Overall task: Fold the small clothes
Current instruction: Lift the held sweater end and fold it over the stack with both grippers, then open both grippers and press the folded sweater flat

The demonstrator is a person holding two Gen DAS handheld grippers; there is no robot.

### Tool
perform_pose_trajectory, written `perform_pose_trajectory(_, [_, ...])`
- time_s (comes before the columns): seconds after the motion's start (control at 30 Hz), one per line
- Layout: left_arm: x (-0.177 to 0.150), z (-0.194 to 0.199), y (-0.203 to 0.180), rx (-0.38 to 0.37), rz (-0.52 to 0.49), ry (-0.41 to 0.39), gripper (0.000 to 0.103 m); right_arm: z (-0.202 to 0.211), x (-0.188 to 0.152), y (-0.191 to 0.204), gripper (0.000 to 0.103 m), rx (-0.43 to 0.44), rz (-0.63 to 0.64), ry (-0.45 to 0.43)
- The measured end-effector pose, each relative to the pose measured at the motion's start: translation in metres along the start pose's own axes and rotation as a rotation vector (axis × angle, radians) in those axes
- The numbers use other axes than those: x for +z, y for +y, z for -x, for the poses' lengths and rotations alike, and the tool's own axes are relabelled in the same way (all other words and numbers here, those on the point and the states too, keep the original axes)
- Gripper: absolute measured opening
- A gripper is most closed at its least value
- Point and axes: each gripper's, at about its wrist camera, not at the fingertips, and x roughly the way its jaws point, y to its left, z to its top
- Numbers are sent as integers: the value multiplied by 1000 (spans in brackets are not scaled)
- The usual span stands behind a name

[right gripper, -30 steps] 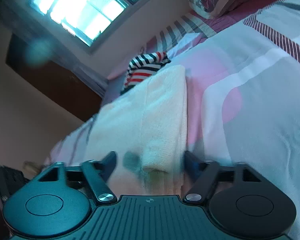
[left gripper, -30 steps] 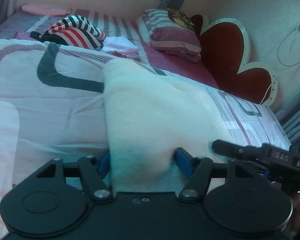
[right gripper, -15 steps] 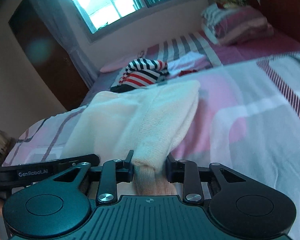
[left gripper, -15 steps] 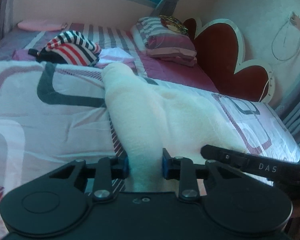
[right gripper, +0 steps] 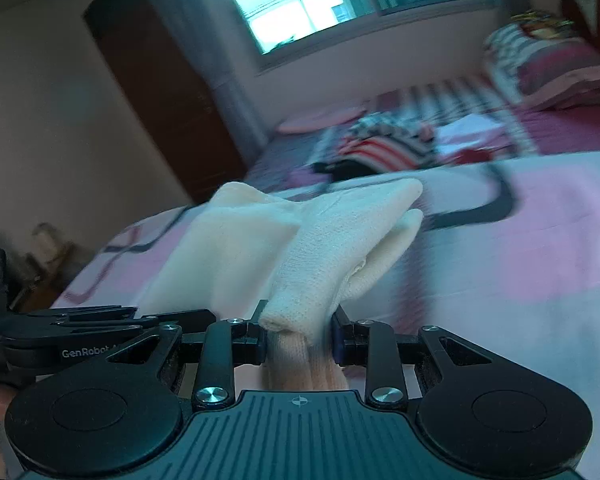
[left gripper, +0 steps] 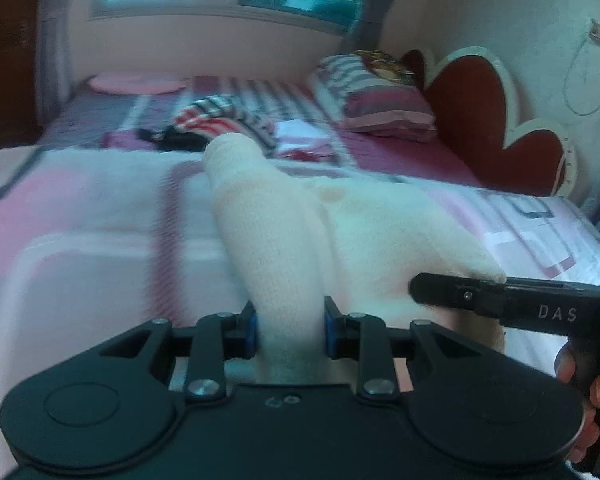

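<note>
Left gripper clamped on a bunched edge of the cream knit garment; jaws drawn in until only the thickness of the gathered fabric separates the blue pads. Cloth pressed against both pads, rising from the grip in a rounded ridge toward the far side of the bed.

Right gripper likewise closed on the cream knit garment, jaws narrowed to the width of a folded hem pinched between the fingers. Ribbed edge poking out just behind the pads, toward the camera. From the grip, fabric fanning away into two raised corners, one layer lying over another.

Garment spread between the two grippers, lifted at the near edge, far part resting on the pink-and-white patterned quilt. In the left wrist view, right gripper at the garment's right corner, touching the cloth. In the right wrist view, part of the left gripper's body at the left edge, just beside the cloth.

Farther back on the bed: a red, white and dark striped garment, well apart from the cream one, and a striped pillow near the red heart-shaped headboard. Some motion blur across the background.
</note>
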Motion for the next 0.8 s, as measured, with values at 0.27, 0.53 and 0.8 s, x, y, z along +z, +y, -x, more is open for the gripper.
perform_pose_trajectory(0.27, [-33, 36, 61, 99, 13, 36, 32, -57, -41, 68, 29, 102, -30, 80])
perform_pose_trajectory(0.53, [-53, 41, 76, 189, 34, -26, 69, -73, -61, 43, 40, 13, -78, 77])
perform_pose_trajectory(0.8, [-41, 90, 65, 219, -92, -138, 25, -27, -49, 67, 41, -110, 61, -88])
